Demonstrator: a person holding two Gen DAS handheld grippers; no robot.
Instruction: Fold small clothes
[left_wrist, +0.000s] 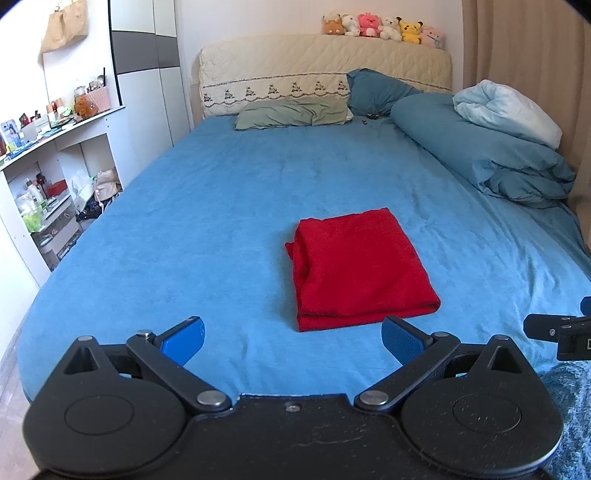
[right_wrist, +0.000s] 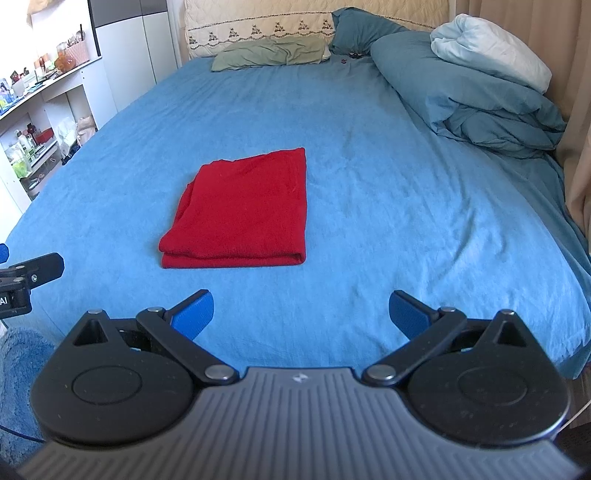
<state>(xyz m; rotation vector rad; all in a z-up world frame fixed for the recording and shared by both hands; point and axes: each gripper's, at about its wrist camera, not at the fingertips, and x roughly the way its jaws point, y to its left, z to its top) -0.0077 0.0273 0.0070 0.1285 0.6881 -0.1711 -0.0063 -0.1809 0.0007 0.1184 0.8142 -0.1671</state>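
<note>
**bedroom_lurker:** Standing by the foot of the bed here. The red garment (right_wrist: 243, 206) is lying flat on the blue bedsheet (right_wrist: 369, 184), folded into a tidy rectangle with a doubled edge facing us. Can't tell what kind of clothing it is, just soft red knit or fleece. Looks basically done to me.

**foldnerd:** What are the grippers doing?

**bedroom_lurker:** Nothing, really. The left gripper (left_wrist: 291, 339) has its blue pads spread wide with nothing between them, and it sits just short of the near edge of the fold. The right gripper (right_wrist: 301, 314) is the same, wide open and empty, a bit further back and off to the garment's right. Neither touches the cloth.

**foldnerd:** Why the middle of the bed though?

**bedroom_lurker:** My guess is room to work. The rolled-up duvet (left_wrist: 491, 155) is shoved against the curtain side and the green pillow (left_wrist: 291, 112) is up by the headboard, so that whole stretch is free. The loose edges on the left side bunch a little, so a quick tidy-up there might be worth it, or just leave it.
</note>
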